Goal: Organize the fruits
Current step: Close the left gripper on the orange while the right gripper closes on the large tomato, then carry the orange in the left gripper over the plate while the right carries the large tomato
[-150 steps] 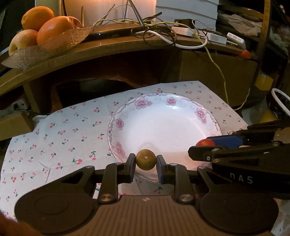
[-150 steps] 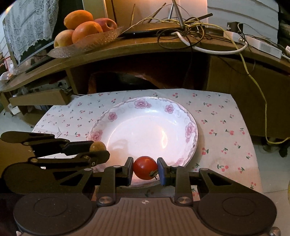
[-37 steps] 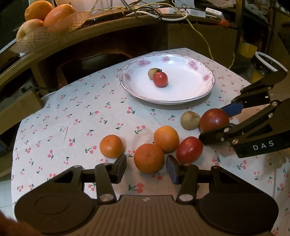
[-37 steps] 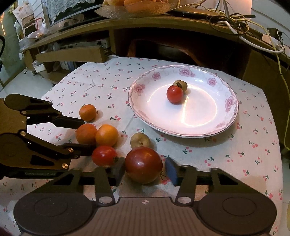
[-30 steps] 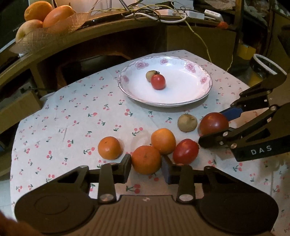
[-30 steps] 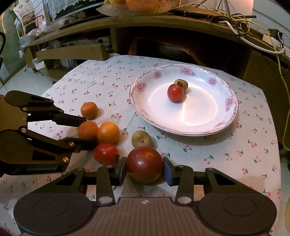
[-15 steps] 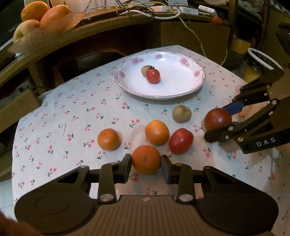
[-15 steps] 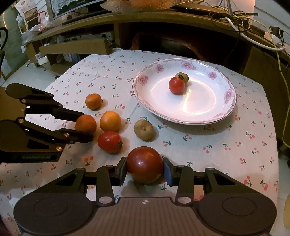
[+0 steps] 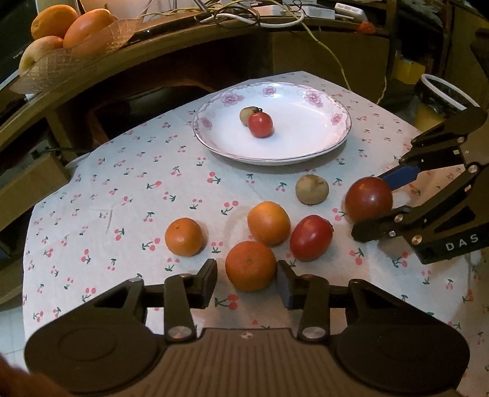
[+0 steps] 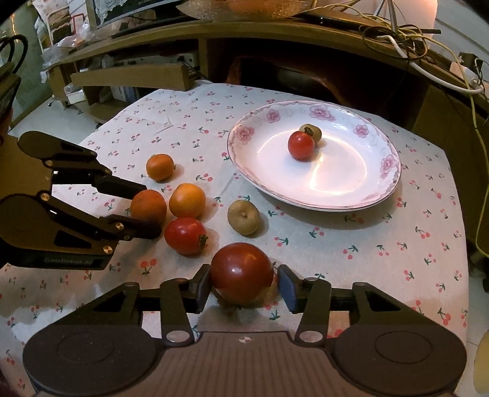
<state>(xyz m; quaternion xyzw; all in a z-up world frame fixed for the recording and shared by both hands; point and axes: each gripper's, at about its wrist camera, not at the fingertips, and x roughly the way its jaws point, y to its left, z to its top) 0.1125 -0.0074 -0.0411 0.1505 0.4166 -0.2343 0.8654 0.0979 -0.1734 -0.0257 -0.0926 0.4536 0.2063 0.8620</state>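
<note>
Plate [image 9: 333, 143] is sitting at 12 o'clock from both; left tool [image 9: 247, 282] is bracketing an orange [image 9: 250, 265], right tool [image 10: 243, 284] a dark tomato [image 10: 241, 271], contact unclear.

A cloth with little cherries [image 9: 128, 189] covers the table. White wires [image 9: 275, 18] lie at twelve o'clock.

Both grippers' jaws have apparently loosened around their fruit.
</note>
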